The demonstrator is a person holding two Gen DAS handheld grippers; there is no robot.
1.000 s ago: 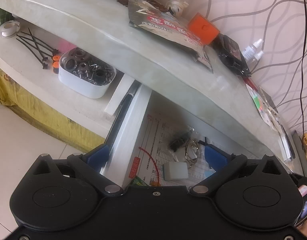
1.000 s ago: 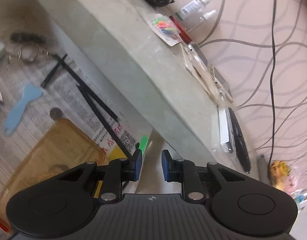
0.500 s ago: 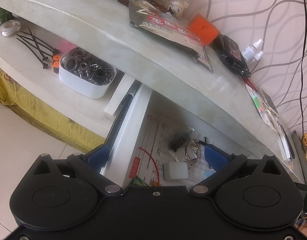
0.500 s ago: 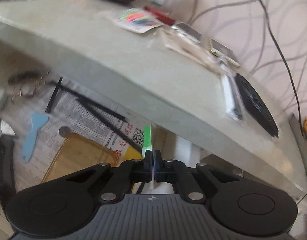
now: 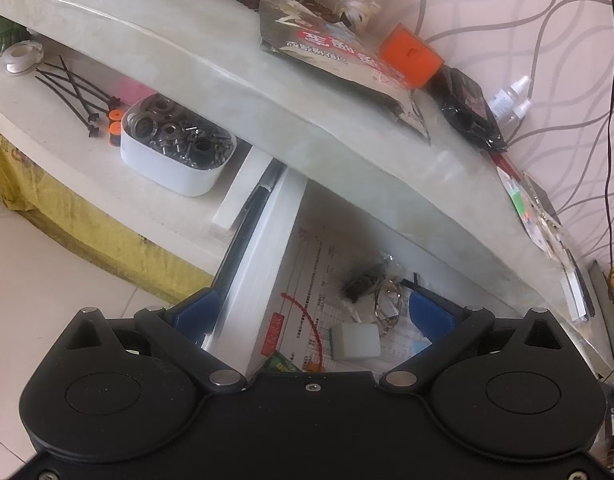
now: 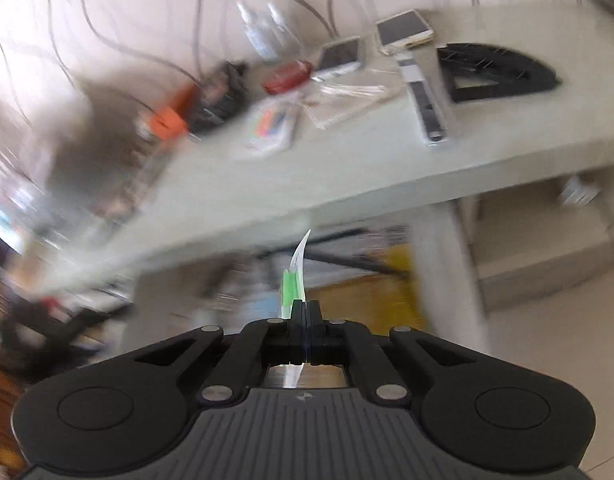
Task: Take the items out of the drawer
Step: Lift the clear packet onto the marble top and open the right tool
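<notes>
Right tongs (image 6: 305,312) clamped shut on thin green-and-white plastic packet (image 6: 294,276), packet sticking up past fingertips, in front of pale marble table (image 6: 347,168) edge. Left tongs (image 5: 313,312) spread wide, empty, over open white drawer (image 5: 263,248). Drawer floor holds white rectangular block (image 5: 355,341), metal key ring (image 5: 387,308). White tub of metal hardware (image 5: 179,152) on shelf beside drawer.

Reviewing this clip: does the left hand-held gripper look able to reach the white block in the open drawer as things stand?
Probably yes. The left hand-held gripper is open and pointed into the drawer, and the white block lies just ahead between its fingers, uncovered. The tabletop overhang sits farther back.
</notes>
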